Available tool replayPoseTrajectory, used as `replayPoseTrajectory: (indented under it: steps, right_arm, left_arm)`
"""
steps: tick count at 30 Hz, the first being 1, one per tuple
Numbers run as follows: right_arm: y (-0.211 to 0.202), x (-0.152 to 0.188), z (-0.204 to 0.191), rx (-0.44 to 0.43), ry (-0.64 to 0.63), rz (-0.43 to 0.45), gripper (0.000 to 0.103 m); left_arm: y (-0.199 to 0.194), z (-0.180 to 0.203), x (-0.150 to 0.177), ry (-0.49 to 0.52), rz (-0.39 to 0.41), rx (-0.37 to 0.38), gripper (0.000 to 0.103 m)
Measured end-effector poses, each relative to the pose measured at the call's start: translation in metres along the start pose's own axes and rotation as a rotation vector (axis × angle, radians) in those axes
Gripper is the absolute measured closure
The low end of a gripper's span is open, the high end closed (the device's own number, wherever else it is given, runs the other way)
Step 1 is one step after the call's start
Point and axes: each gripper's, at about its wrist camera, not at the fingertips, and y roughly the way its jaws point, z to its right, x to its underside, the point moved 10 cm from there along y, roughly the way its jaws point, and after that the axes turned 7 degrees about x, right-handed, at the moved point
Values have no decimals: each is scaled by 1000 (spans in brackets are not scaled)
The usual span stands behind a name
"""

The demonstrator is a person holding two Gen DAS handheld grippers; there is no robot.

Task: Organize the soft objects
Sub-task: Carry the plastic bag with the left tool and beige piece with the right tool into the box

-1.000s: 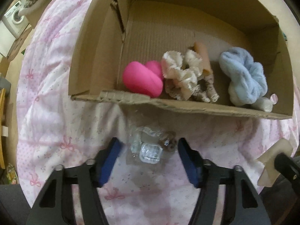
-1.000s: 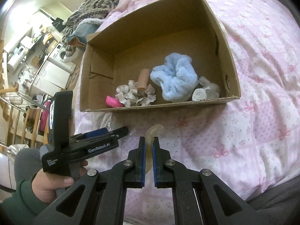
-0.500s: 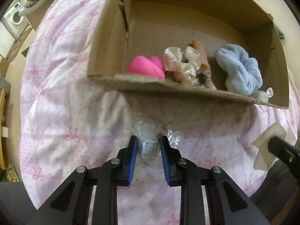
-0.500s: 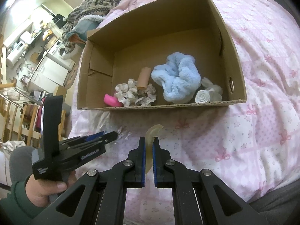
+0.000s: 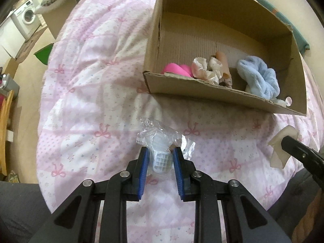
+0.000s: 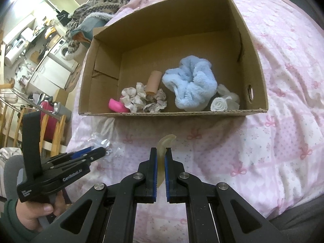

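Note:
A cardboard box (image 5: 212, 96) (image 6: 172, 113) sits on the pink quilt. It holds a pink soft piece (image 5: 178, 69), a cream lace scrunchie (image 6: 139, 99), a tan roll (image 6: 154, 82), a blue fluffy scrunchie (image 6: 192, 85) and a white rolled cloth (image 6: 219, 104). My left gripper (image 5: 161, 158) is shut on a clear plastic packet with a white gridded piece (image 5: 162, 141), held in front of the box. My right gripper (image 6: 161, 158) is shut on a pale translucent soft piece (image 6: 165, 143), also seen in the left wrist view (image 5: 281, 147).
The pink bow-print quilt (image 6: 283, 121) spreads around the box. A patterned blanket pile (image 6: 101, 2) lies behind the box. Chairs and a washing machine (image 5: 27, 18) stand off the bed at the left.
My left gripper closed on the plastic packet and lifted it off the quilt, pulling back and left from the box. The right gripper kept its grip and barely moved.

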Motion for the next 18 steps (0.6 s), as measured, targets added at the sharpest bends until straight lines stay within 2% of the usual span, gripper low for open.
replayPoseTrajectory:
  steps: [6, 11, 15, 18]
  right_arm:
    - [-6, 0, -1, -12, -1, 19, 95]
    - [-13, 0, -2, -19, -1, 39, 95]
    - [-26, -2, -2, -28, 8, 71, 95]
    - [-52, -12, -5, -26, 0, 149, 95]
  left_arm:
    - [-26, 4, 14, 6, 42, -26, 80]
    - [-39, -5, 15, -47, 68, -59, 80]
    - [-71, 0, 11, -78, 139, -61, 80]
    - [-91, 0, -1, -66, 206, -56, 80]
